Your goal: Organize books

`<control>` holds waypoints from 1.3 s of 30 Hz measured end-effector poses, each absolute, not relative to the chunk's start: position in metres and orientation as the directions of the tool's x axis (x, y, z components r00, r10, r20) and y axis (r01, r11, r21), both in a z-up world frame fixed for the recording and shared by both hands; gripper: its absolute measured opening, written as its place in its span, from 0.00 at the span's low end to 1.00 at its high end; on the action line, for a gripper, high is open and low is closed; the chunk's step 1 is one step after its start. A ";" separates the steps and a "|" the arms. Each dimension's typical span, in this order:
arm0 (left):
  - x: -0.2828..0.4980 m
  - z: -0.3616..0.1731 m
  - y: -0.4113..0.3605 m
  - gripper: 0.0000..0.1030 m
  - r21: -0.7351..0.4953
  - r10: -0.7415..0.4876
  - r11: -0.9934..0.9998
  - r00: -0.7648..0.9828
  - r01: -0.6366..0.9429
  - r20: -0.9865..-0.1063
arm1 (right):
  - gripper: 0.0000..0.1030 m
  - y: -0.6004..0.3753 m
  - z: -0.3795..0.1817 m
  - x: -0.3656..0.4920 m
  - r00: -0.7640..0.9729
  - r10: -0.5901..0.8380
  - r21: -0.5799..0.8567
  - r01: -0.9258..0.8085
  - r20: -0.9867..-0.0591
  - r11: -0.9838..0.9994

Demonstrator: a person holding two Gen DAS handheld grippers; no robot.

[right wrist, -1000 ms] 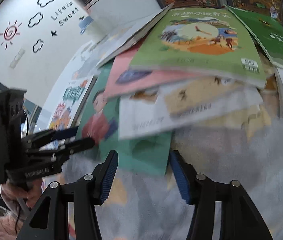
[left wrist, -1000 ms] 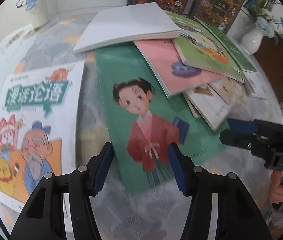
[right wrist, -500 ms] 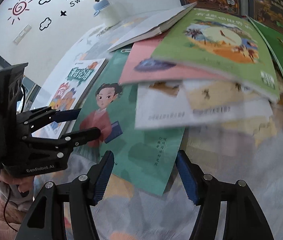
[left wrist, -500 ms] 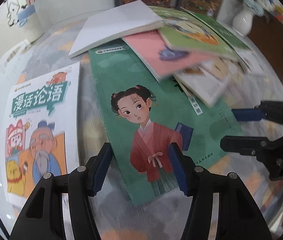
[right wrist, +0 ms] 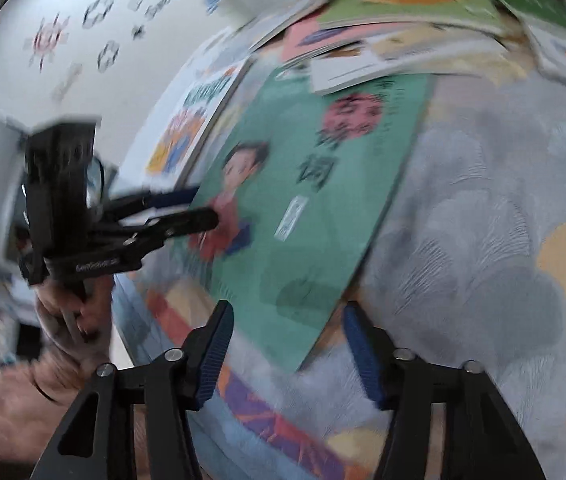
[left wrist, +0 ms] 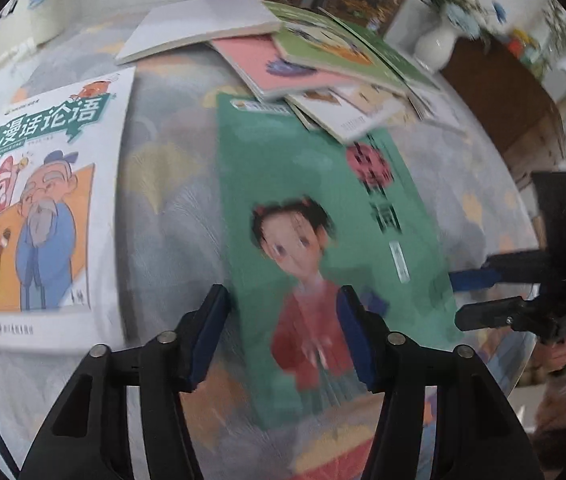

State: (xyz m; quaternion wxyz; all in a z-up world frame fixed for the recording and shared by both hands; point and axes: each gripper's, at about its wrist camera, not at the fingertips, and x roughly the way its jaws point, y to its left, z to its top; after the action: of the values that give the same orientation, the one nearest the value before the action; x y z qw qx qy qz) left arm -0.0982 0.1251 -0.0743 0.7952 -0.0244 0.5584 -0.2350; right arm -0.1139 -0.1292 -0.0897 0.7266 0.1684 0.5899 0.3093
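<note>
A green book [left wrist: 323, 216] with a girl in red on its cover is seen lying on the patterned cloth [left wrist: 163, 208], its near end between the closing jaws of the left gripper [left wrist: 283, 332], whose pads are not pressed on it. To the tool's left a white cartoon book [left wrist: 43, 208] is laid flat, and ahead a fanned pile of books [left wrist: 315, 60] overlaps the green book's far end. The right gripper [left wrist: 471, 300] is held at the tool's right, beside the green book's edge.

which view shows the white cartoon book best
The left wrist view. There the white cartoon book lies flat and fully visible beside the green book, title and drawings sharp. In the right wrist view it is a small, blurred sliver behind the green book.
</note>
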 end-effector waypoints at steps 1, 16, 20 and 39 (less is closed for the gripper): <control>-0.094 -0.075 0.125 0.43 -0.291 -0.392 0.893 0.277 0.343 -0.877 | 0.46 -0.134 -0.094 -0.106 0.109 0.680 0.647 -0.230 -0.725 0.727; -0.061 -0.079 0.128 0.45 -0.380 -0.452 0.885 0.305 0.269 -0.838 | 0.11 -0.168 -0.108 -0.085 0.170 0.753 0.734 -0.173 -0.635 0.657; -0.067 -0.078 0.116 0.46 -0.295 -0.396 0.902 0.335 0.315 -0.855 | 0.13 -0.165 -0.104 -0.090 0.182 0.732 0.712 -0.174 -0.656 0.681; -0.106 -0.052 0.111 0.46 -0.339 -0.461 0.853 0.270 0.397 -0.845 | 0.23 -0.128 -0.054 -0.143 0.249 0.570 0.498 -0.300 -0.783 0.814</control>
State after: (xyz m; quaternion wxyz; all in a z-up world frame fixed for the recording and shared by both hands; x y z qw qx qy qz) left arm -0.1065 0.1108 -0.0522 0.7962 -0.0298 0.5409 -0.2695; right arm -0.1433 -0.1276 -0.0543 0.7804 0.1239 0.5458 0.2787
